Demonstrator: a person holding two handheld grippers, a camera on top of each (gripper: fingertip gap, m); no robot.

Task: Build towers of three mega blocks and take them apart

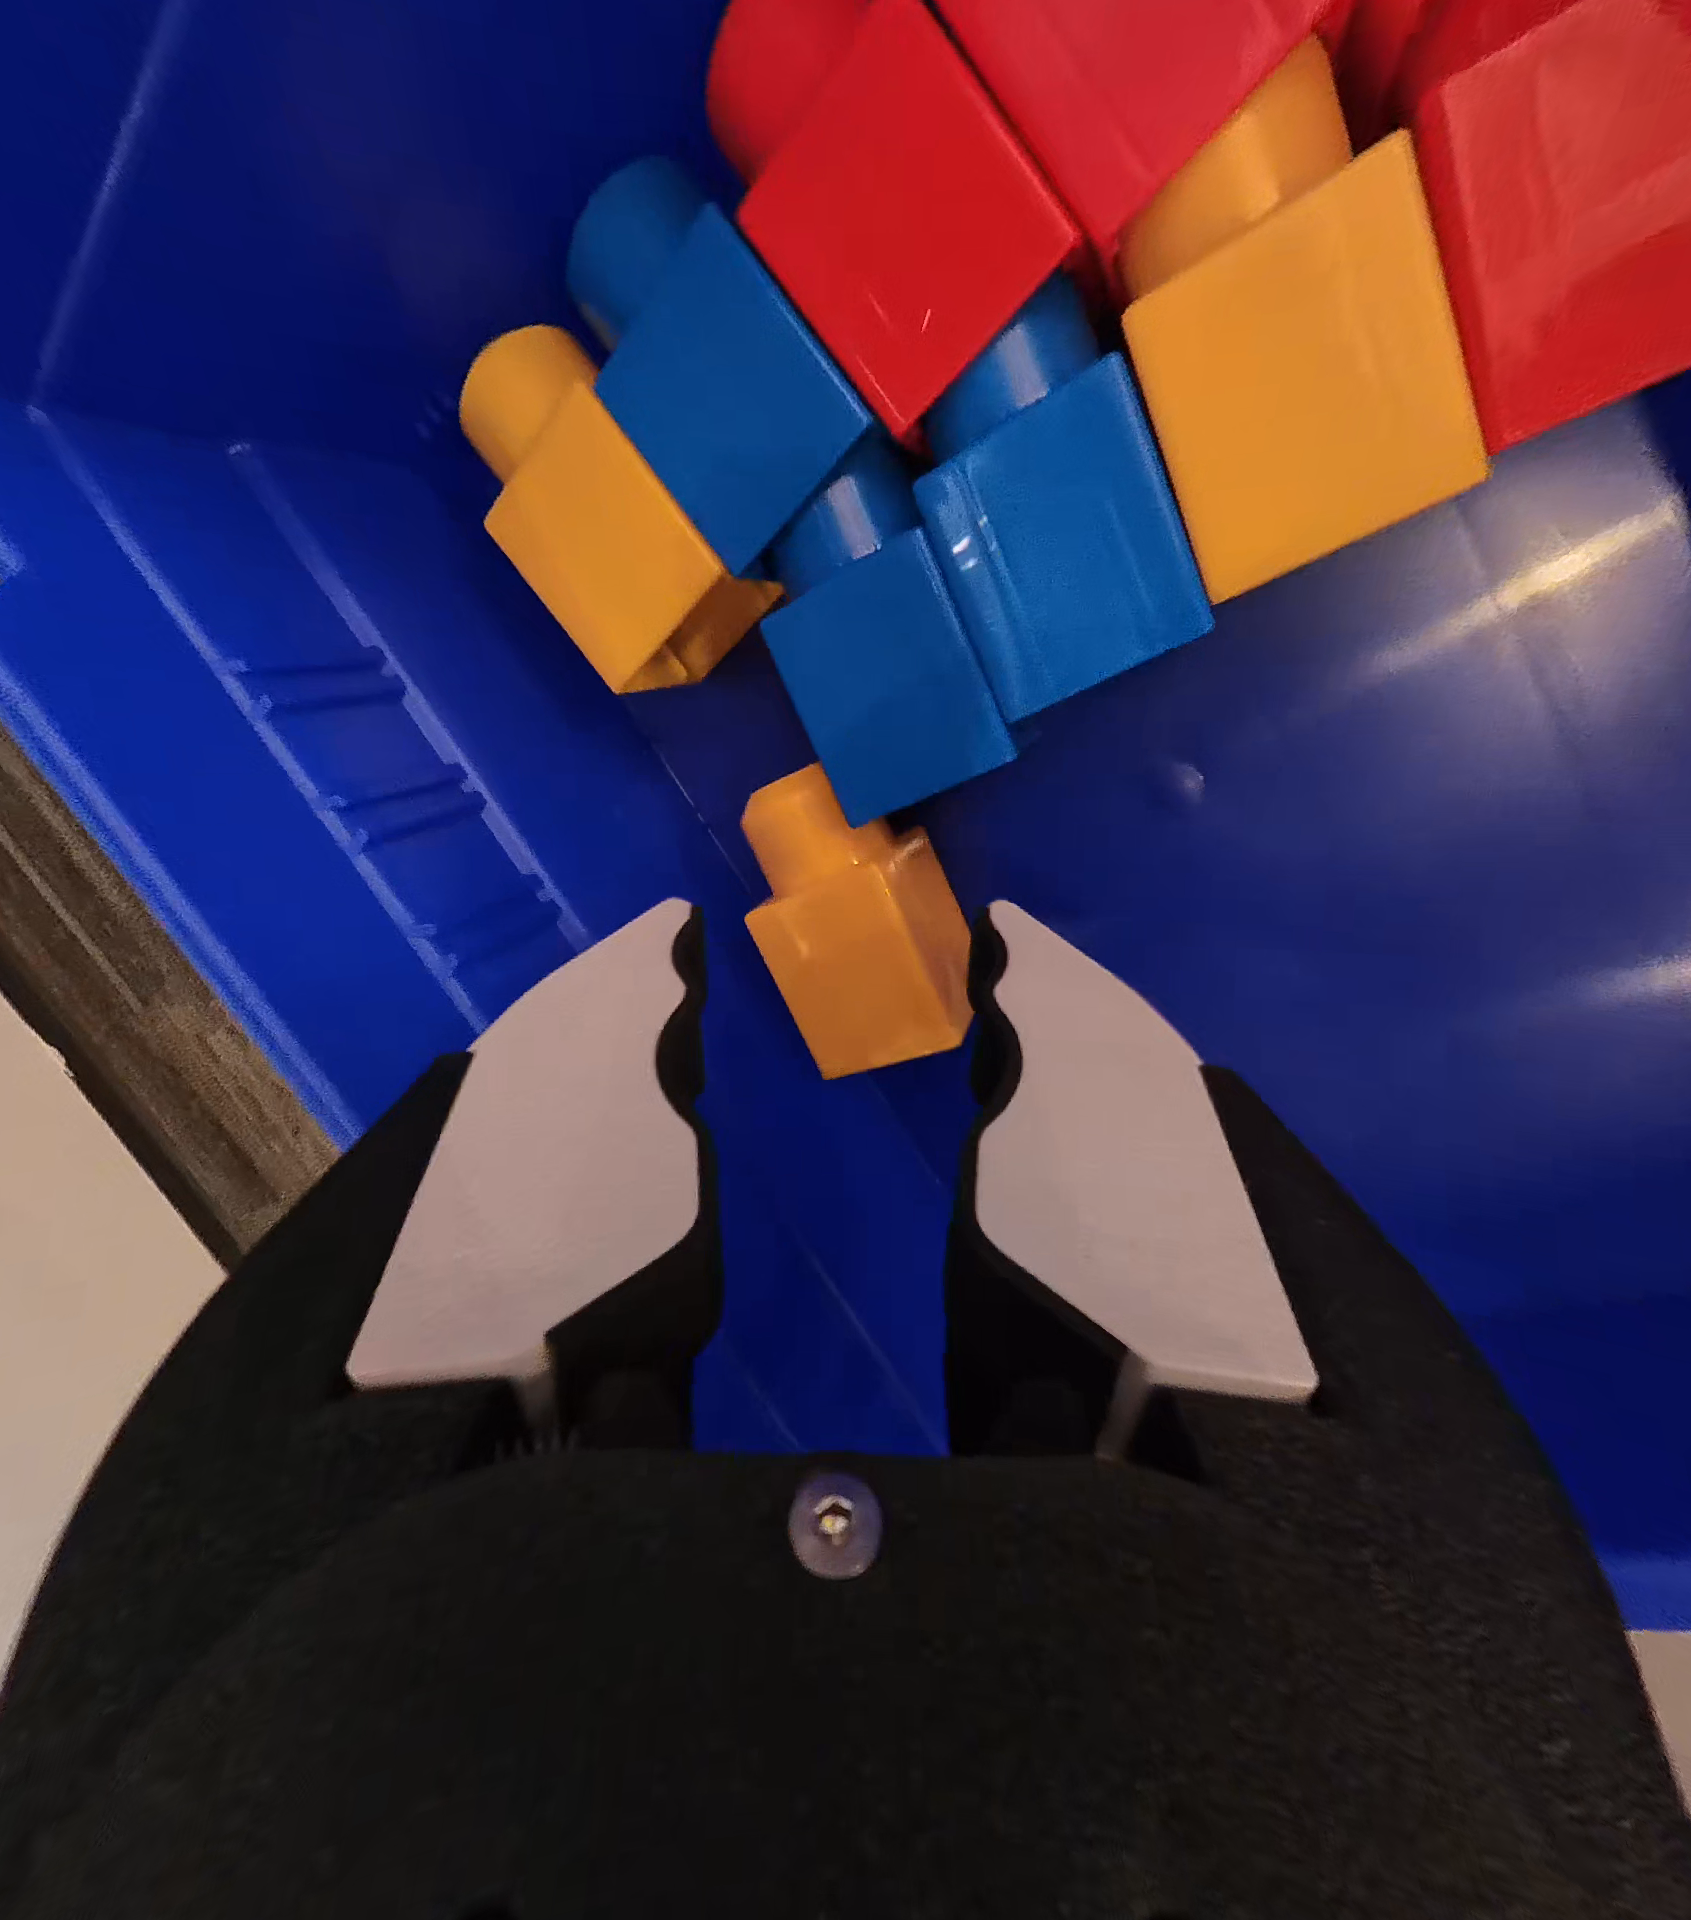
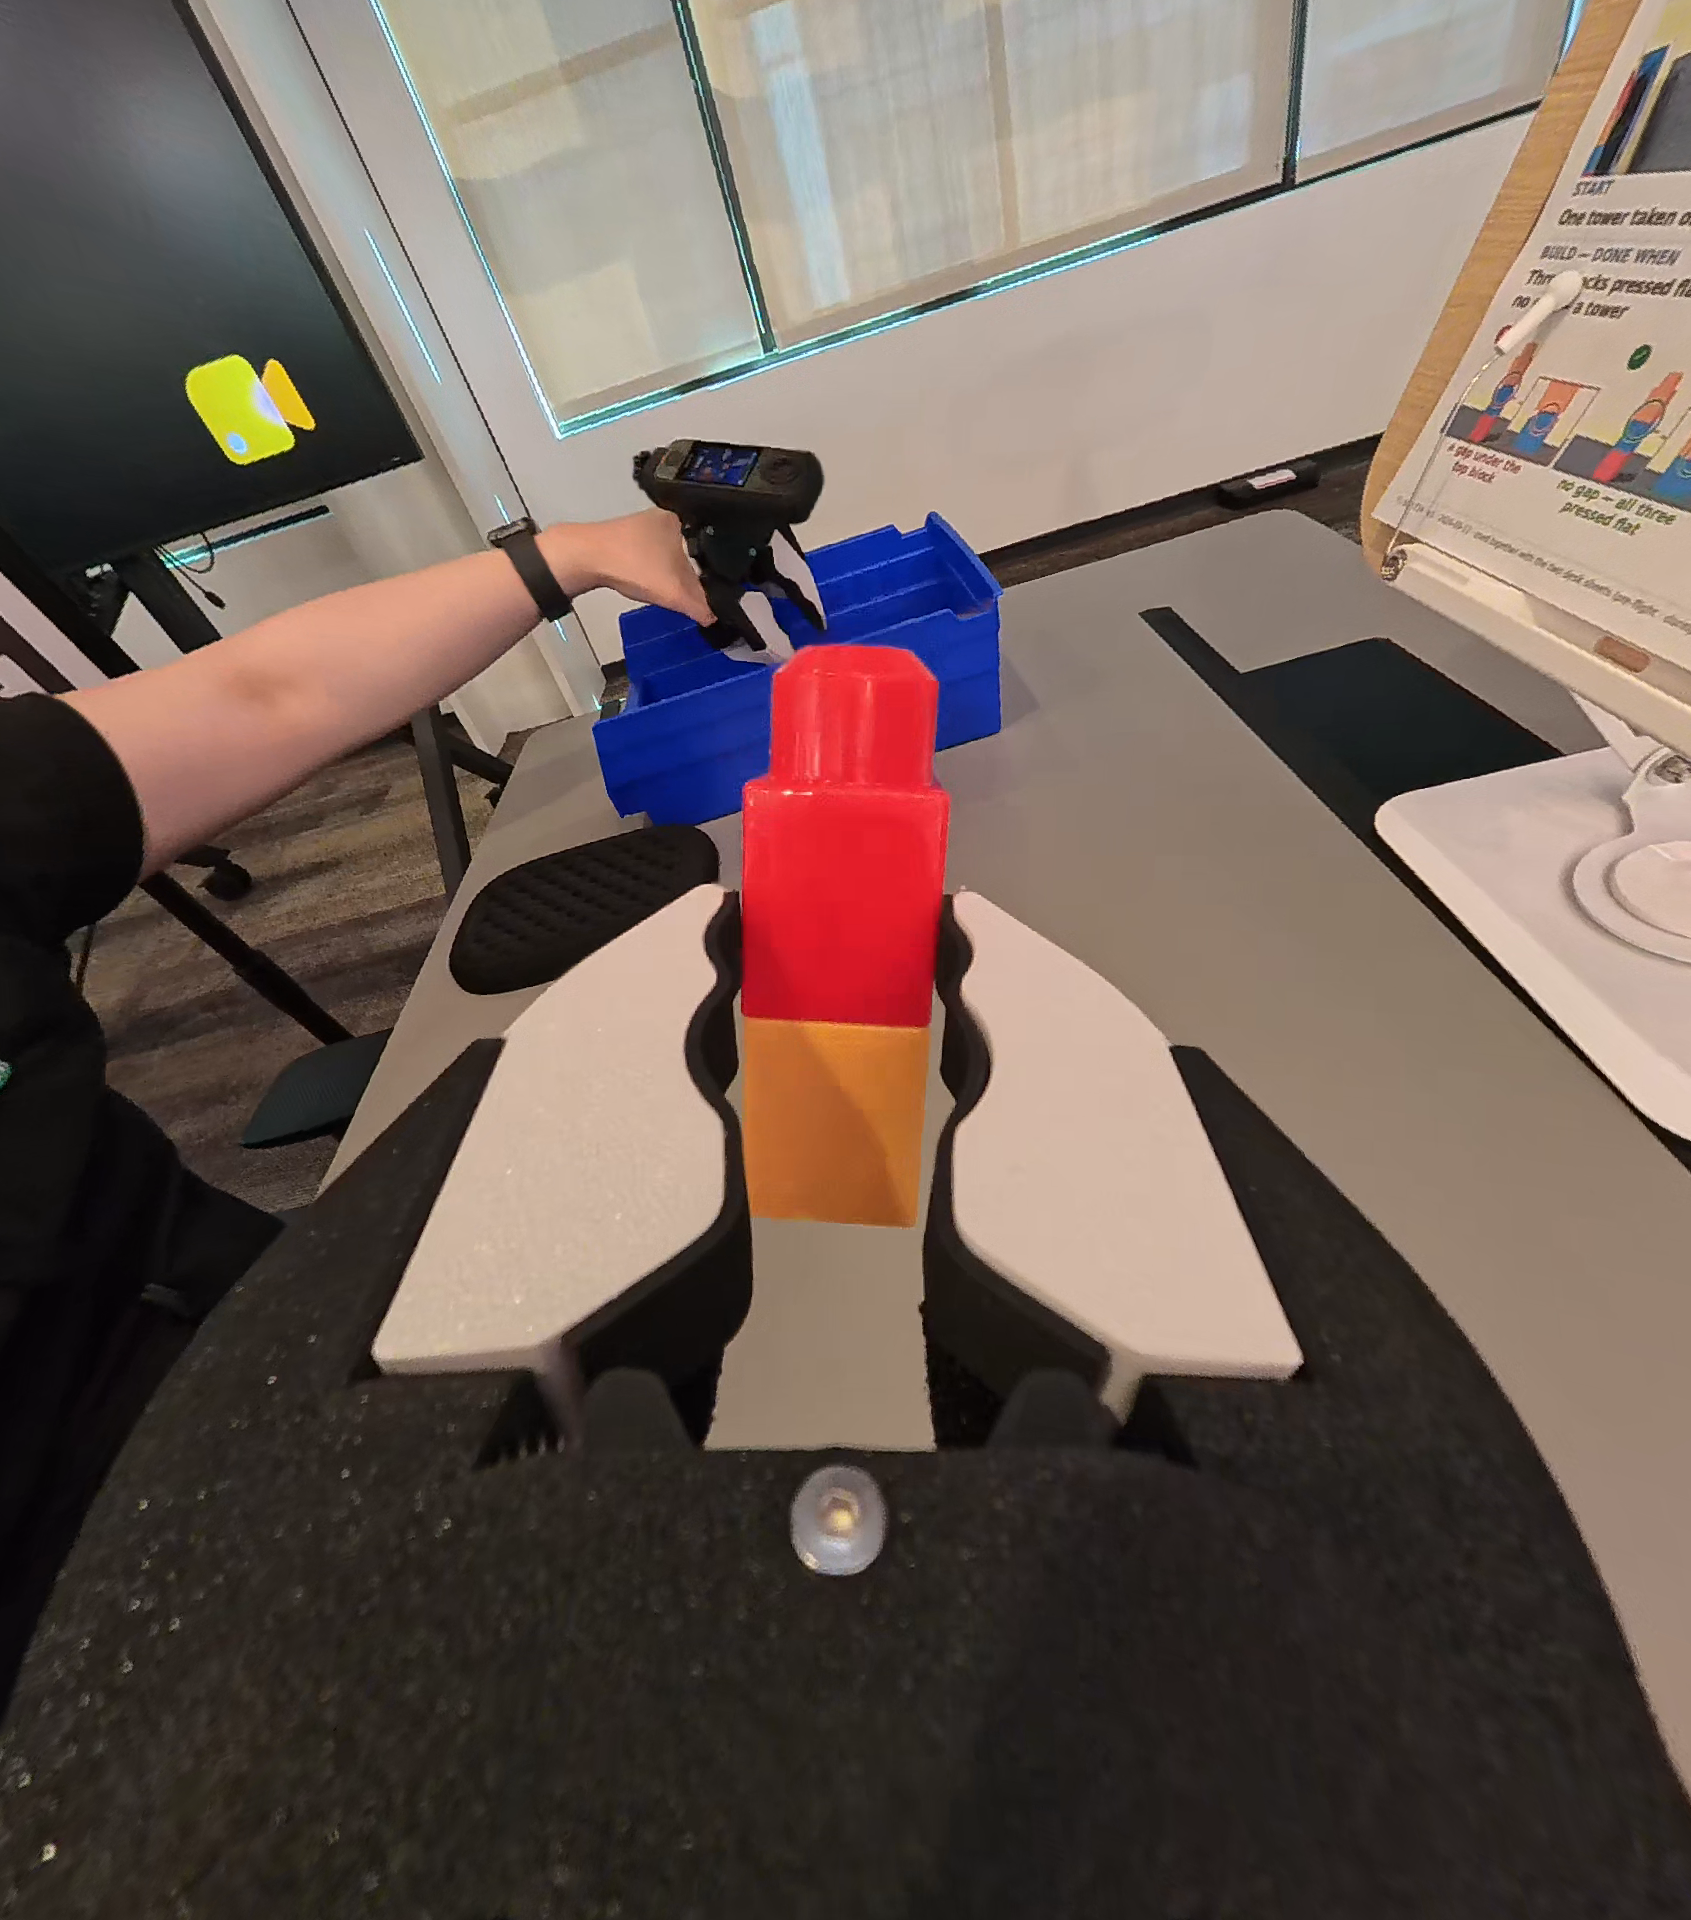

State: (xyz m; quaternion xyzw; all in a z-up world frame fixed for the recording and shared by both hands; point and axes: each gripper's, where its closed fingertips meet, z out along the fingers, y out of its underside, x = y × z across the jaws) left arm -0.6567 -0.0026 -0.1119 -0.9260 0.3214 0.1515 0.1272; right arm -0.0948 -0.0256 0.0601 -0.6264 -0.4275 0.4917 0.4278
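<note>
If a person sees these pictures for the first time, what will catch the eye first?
Probably the two-block stack in the right wrist view: a red block on an orange block, clamped between the right gripper fingers over the grey table. Next, the blue bin filling the left wrist view, with red, blue and orange blocks piled inside and the open left gripper flanking a small orange block.

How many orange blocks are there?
4 orange blocks. Three lie in the blue bin: one between the left gripper's open fingers, one at the pile's left edge, one large beside the red blocks. The fourth sits under the red block the right gripper grips. Others may be hidden.
</note>
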